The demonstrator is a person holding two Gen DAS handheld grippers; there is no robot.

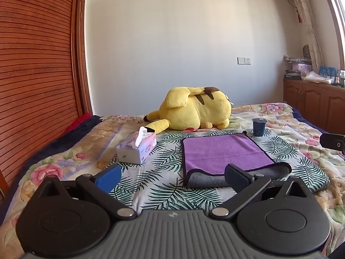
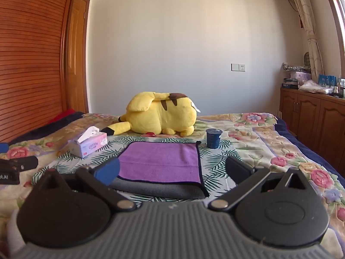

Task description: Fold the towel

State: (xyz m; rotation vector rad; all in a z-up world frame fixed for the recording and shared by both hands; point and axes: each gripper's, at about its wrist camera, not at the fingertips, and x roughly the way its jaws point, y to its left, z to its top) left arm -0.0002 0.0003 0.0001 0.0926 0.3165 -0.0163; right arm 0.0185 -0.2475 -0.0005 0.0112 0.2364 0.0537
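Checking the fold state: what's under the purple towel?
The purple towel lies on a leaf-print cloth spread over the floral bedspread. Its gray underside shows along the near edge. Whatever is beneath the towel's middle is covered. Both grippers are open, holding nothing.

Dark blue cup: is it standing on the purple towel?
No. The dark blue cup stands upright on the leaf-print cloth, just beyond the far right corner of the purple towel.
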